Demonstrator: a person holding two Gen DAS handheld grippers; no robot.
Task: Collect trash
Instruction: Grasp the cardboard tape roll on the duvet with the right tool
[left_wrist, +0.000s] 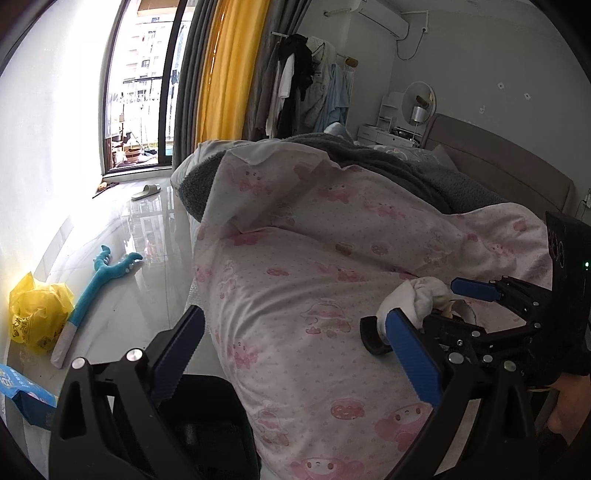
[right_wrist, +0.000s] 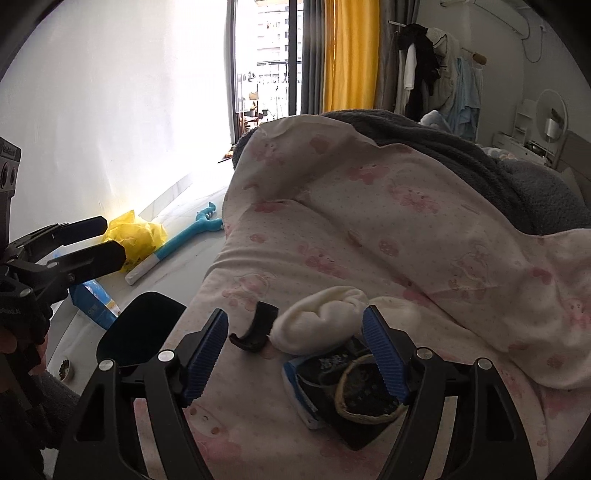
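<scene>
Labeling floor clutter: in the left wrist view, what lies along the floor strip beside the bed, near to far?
Blue packet at the bottom edge → yellow plastic bag → teal plush toy → a slipper near the balcony door.

White quilt (right_wrist: 424, 236) with pink cartoon print, yellow bag (left_wrist: 37, 314), grey blanket (left_wrist: 388, 162).
</scene>
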